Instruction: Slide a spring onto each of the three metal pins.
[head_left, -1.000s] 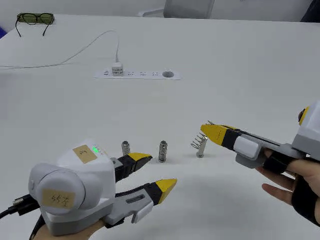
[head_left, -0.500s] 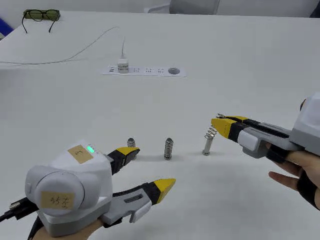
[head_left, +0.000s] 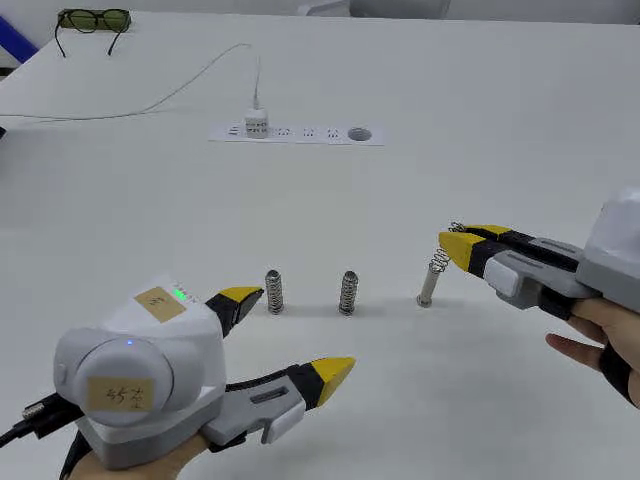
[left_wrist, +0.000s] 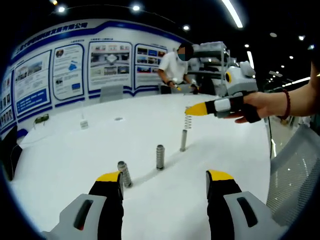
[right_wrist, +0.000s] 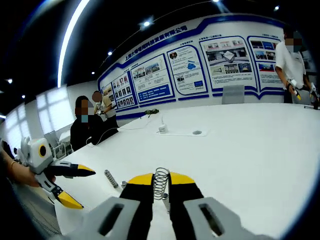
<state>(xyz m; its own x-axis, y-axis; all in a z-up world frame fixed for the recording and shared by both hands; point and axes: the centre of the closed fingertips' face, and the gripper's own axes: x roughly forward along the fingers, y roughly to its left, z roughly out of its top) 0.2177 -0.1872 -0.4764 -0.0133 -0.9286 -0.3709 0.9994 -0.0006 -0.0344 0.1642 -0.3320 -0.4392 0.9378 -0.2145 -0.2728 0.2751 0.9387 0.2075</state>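
Note:
Three metal pins stand in a row on the white table. The left pin (head_left: 274, 291) and the middle pin (head_left: 348, 293) each carry a spring. The right pin (head_left: 427, 290) leans slightly, and a spring (head_left: 438, 262) sits at its top end. My right gripper (head_left: 455, 240) is shut on that spring (right_wrist: 161, 182), which shows between its yellow jaws. My left gripper (head_left: 290, 332) is open and holds nothing, with its upper fingertip just left of the left pin (left_wrist: 124, 173). In the left gripper view the right gripper (left_wrist: 197, 107) holds the spring (left_wrist: 188, 119) over the right pin (left_wrist: 183, 141).
A white power strip (head_left: 295, 134) with a plug (head_left: 257, 124) and a cable lies further back on the table. Glasses (head_left: 93, 20) rest at the far left corner. People stand and sit beyond the table. My left gripper (right_wrist: 70, 185) shows at the left of the right gripper view.
The spring in my right gripper went from tilted across the right pin's upper part to sitting at its tip. My left gripper drew back to the left of the left pin.

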